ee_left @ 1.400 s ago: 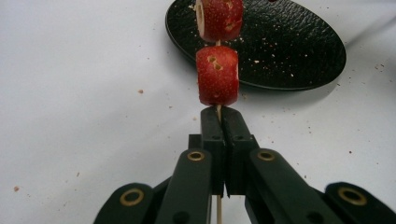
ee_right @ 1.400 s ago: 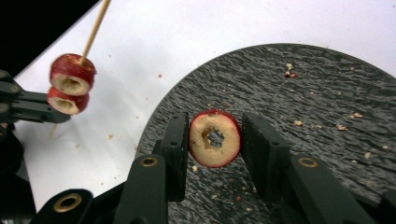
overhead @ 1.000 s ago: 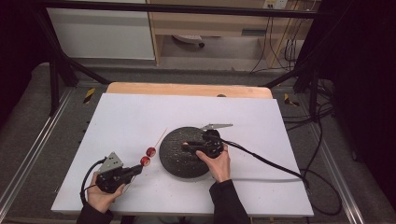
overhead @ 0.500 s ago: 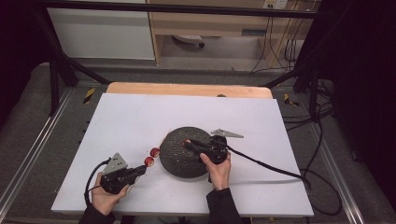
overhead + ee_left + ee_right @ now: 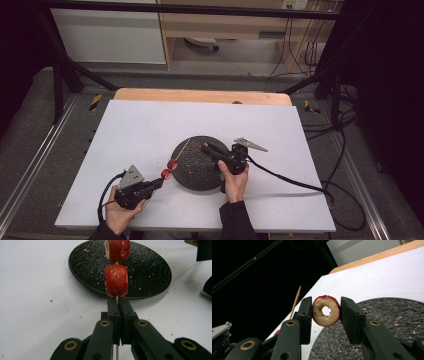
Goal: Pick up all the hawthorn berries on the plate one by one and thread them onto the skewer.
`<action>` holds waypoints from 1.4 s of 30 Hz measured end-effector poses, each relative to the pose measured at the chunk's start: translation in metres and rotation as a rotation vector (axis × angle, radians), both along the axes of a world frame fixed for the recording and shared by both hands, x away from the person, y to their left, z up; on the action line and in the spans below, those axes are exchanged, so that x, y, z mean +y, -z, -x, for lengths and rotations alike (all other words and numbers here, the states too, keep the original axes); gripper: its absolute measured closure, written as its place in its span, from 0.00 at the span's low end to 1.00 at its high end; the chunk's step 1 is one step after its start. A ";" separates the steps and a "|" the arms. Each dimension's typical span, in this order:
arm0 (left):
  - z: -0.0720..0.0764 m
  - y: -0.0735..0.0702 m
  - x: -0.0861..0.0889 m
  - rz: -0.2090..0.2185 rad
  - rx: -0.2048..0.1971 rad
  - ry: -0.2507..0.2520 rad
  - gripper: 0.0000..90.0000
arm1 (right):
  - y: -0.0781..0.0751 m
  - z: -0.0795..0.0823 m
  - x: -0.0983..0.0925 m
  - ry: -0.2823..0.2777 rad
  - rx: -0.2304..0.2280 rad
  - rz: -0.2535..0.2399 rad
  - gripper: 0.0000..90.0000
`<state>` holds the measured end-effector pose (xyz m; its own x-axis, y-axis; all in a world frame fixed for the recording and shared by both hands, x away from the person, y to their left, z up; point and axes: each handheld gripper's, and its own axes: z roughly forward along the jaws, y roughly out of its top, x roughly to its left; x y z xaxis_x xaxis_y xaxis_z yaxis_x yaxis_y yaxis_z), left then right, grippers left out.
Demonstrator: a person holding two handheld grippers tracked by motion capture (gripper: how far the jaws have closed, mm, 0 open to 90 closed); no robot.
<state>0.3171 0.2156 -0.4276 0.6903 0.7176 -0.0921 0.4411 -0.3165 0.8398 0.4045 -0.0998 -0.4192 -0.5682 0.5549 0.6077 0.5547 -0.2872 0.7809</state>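
Skewering in progress: third fruit ring presented to the stick.

The left gripper (image 5: 117, 305) was clamped on the wooden skewer (image 5: 116, 299), which carried two red fruit pieces (image 5: 116, 280) at the near-left rim of the black plate (image 5: 197, 162), presumably steadying it for loading. The right gripper (image 5: 325, 312) was closed on a cored fruit ring (image 5: 326, 310) above the plate, hole exposed for threading.
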 end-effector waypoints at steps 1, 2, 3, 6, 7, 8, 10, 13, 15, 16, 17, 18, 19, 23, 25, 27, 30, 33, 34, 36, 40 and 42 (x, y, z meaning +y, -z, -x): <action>0.000 0.000 -0.001 0.005 0.002 -0.002 0.99 | 0.000 0.000 0.000 0.010 -0.004 -0.010 0.70; 0.000 0.000 -0.002 0.003 0.000 -0.002 0.99 | 0.000 -0.001 -0.001 0.016 -0.007 -0.017 0.70; 0.000 0.000 -0.003 0.004 0.000 -0.005 0.99 | -0.001 -0.001 -0.001 0.020 -0.006 -0.026 0.70; 0.001 -0.001 -0.007 0.004 0.001 -0.010 0.99 | 0.000 -0.003 -0.003 0.040 -0.014 -0.052 0.70; 0.001 -0.001 -0.007 0.002 0.000 -0.011 0.99 | 0.000 -0.004 -0.003 0.049 -0.024 -0.065 0.70; 0.000 -0.001 -0.009 0.002 0.001 -0.014 0.99 | 0.000 -0.004 -0.004 0.050 -0.023 -0.072 0.70; 0.000 -0.002 -0.010 0.003 0.001 -0.018 0.99 | 0.000 -0.006 -0.004 0.068 -0.034 -0.092 0.70; 0.000 -0.003 -0.014 0.008 0.001 -0.025 0.99 | -0.002 -0.007 -0.005 0.080 -0.049 -0.119 0.70; -0.001 -0.003 -0.016 0.009 0.001 -0.027 0.99 | -0.004 -0.008 -0.006 0.095 -0.060 -0.132 0.70; -0.001 -0.004 -0.017 0.010 0.003 -0.025 0.99 | -0.005 -0.009 -0.006 0.097 -0.064 -0.137 0.70; -0.001 -0.004 -0.019 0.009 0.002 -0.025 0.99 | -0.006 -0.009 -0.007 0.101 -0.064 -0.144 0.70; -0.002 -0.004 -0.021 0.008 0.002 -0.023 0.99 | -0.006 -0.010 -0.007 0.108 -0.069 -0.150 0.70; -0.002 -0.004 -0.022 0.007 0.002 -0.020 0.99 | -0.008 -0.011 -0.008 0.109 -0.072 -0.156 0.70; -0.002 -0.005 -0.030 0.013 0.004 -0.011 0.99 | -0.010 -0.013 -0.010 0.118 -0.083 -0.167 0.70; -0.002 -0.006 -0.034 0.014 0.004 -0.004 0.99 | -0.012 -0.014 -0.010 0.122 -0.086 -0.173 0.70; -0.001 -0.007 -0.037 0.013 0.000 -0.001 0.99 | -0.012 -0.015 -0.011 0.128 -0.091 -0.183 0.70; -0.002 -0.008 -0.041 0.023 0.002 0.000 0.99 | -0.013 -0.015 -0.012 0.132 -0.100 -0.204 0.70; -0.002 -0.009 -0.044 0.026 0.003 0.004 0.99 | -0.015 -0.015 -0.012 0.134 -0.101 -0.227 0.70; -0.003 -0.009 -0.045 0.025 0.001 0.004 0.99 | -0.016 -0.015 -0.013 0.137 -0.105 -0.229 0.70; -0.003 -0.010 -0.047 0.028 0.002 0.006 0.99 | -0.016 -0.015 -0.013 0.138 -0.108 -0.235 0.70; -0.004 -0.011 -0.052 0.032 0.000 0.009 0.99 | -0.017 -0.014 -0.013 0.140 -0.108 -0.250 0.70; -0.004 -0.011 -0.053 0.031 0.000 0.011 0.99 | -0.017 -0.014 -0.013 0.138 -0.111 -0.251 0.70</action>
